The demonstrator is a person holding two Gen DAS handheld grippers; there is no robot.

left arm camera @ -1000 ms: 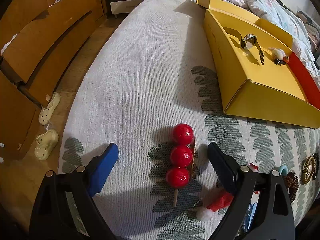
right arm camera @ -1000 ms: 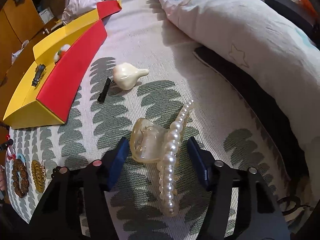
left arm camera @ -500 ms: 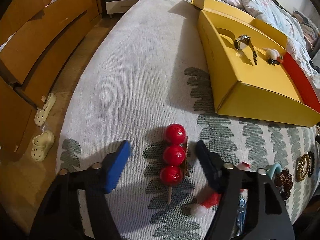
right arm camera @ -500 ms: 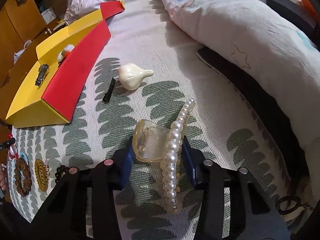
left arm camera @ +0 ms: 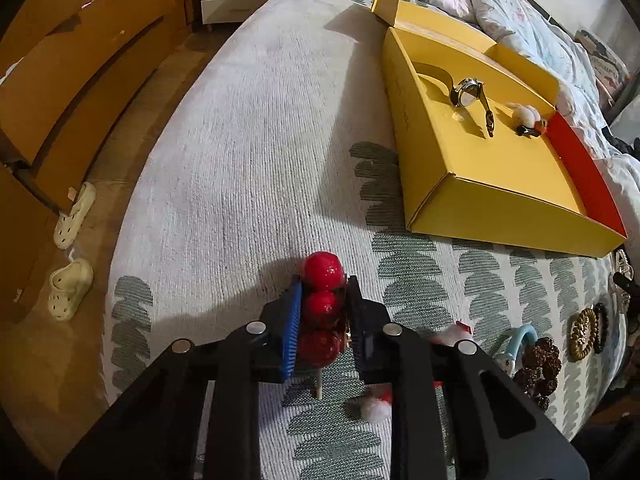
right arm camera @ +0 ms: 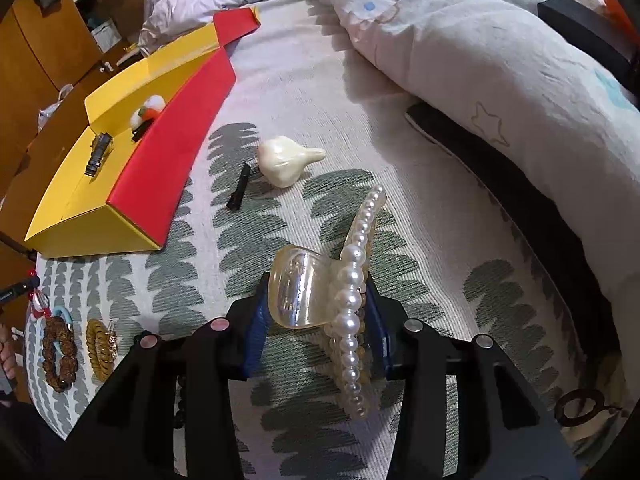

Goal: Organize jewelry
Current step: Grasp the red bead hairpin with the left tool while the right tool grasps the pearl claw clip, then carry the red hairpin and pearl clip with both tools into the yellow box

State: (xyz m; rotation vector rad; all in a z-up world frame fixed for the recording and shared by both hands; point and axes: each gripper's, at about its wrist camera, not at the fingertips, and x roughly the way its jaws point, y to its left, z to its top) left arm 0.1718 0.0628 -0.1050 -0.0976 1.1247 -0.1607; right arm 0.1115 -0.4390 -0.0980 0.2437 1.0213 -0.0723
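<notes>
A skewer-shaped hair clip of three glossy red balls on a thin stick (left arm camera: 322,308) is seen lying on the patterned bed cover, w/ the closing left tongs (left arm camera: 323,320) pressing its lower two balls from both sides. A translucent cream claw clip edged w/ a row of white pearls (right arm camera: 340,300) is gripped between the right tongs (right arm camera: 316,328), pearl row pointing away. An open yellow cardboard box w/ red side (left arm camera: 480,168) is set farther back.

Both grippers, the left gripper (left arm camera: 323,316) and the right gripper (right arm camera: 316,328), are showing black angular frames, blue ribbed pads (left arm camera: 293,332), and 4 round silver screws each.
</notes>
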